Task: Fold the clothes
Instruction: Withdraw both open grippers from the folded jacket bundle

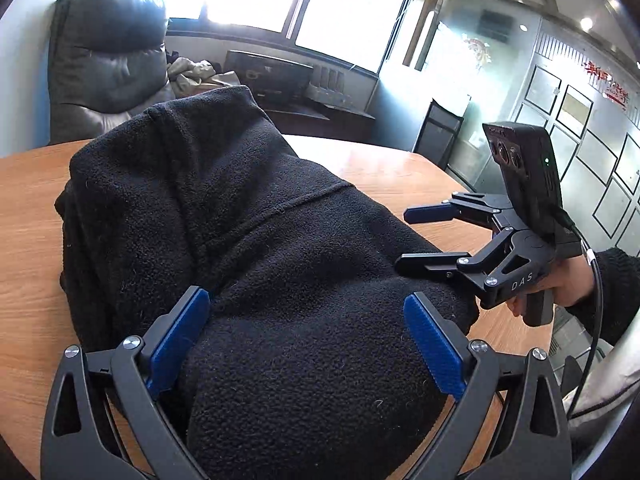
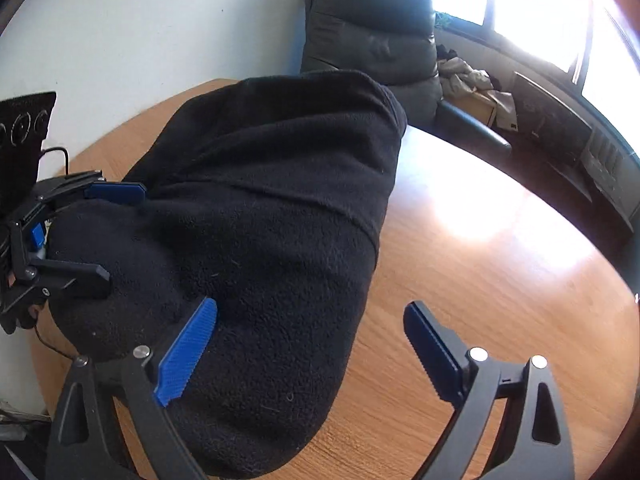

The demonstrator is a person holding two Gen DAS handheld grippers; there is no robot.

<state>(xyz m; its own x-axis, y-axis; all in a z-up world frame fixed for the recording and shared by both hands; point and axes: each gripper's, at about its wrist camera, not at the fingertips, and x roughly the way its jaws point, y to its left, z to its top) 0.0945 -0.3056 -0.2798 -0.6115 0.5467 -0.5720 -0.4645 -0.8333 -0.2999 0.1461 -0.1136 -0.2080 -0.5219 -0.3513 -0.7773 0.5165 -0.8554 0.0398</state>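
Left wrist view: your left gripper sits low over the near end of the black fleece garment, jaws spread wide, one blue ribbed pad on each flank of the bundle, not squeezing that you can see.
Right wrist view: your right gripper is also spread wide; its left pad lies against the fleece edge, the other pad hangs over bare tabletop, nothing pinched.
Garment position: bunched in a thick roll on the round wooden table, touching the surface along its whole length.
Long axis: runs away from you, from the bulging near end toward the dark leather armchair beyond the far rim.
Garment from the left fingers: dead ahead and under, straddled between the pads.
Garment from the right fingers: off to that gripper's left, mostly outside the gap.
Nearer hand: the left, by my read; it is already centred on the roll.
Next move turns on: closing across the roll's width, so bring the right inward over the fleece first, or it bites only air.
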